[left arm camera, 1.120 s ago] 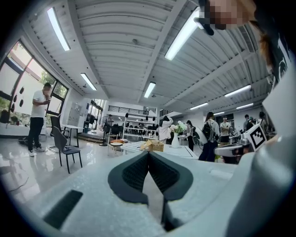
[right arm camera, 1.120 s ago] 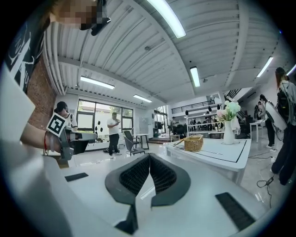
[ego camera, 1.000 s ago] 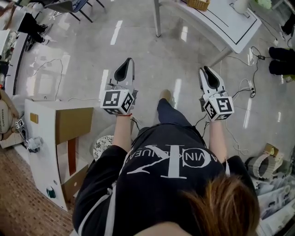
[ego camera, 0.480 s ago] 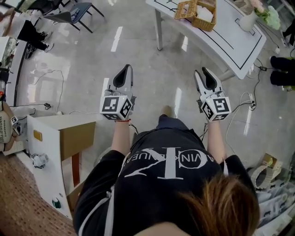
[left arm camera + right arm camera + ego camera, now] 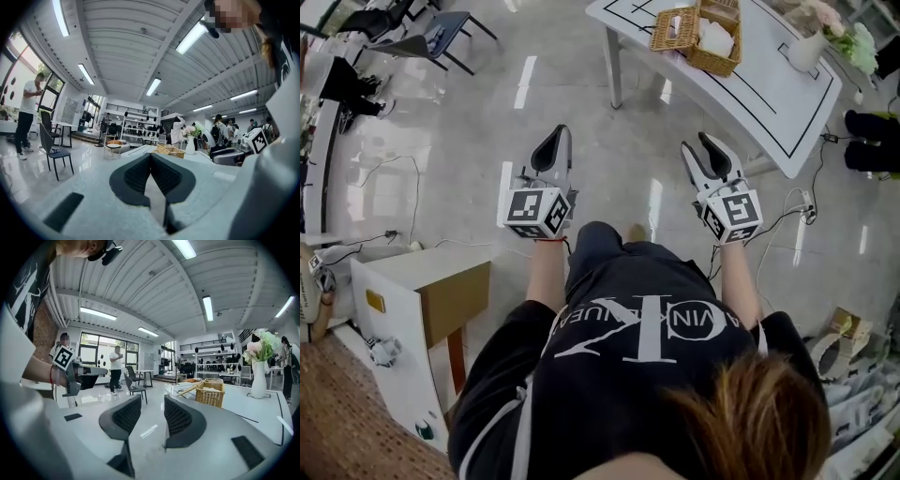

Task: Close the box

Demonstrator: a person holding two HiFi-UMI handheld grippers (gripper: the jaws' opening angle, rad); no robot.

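Observation:
A wicker box [image 5: 701, 28] with something white inside stands on a white table [image 5: 769, 75] ahead, and its woven lid leans out to the left. It also shows as the wicker box [image 5: 210, 392] in the right gripper view and, small, as the wicker box [image 5: 169, 151] in the left gripper view. My left gripper [image 5: 551, 142] is held in the air over the floor, shut and empty. My right gripper [image 5: 708, 152] hovers short of the table edge; its jaws are opening with nothing between them. Both are well apart from the box.
A vase of flowers [image 5: 811, 37] stands on the table right of the box. A white cabinet [image 5: 403, 309] with a brown panel is at the left near my legs. A chair [image 5: 431, 33] stands far left. Cables [image 5: 787, 211] lie on the floor at right.
The table and wicker box have come further into the head view as I moved forward. The right gripper's jaws have spread apart. The left gripper stays shut.

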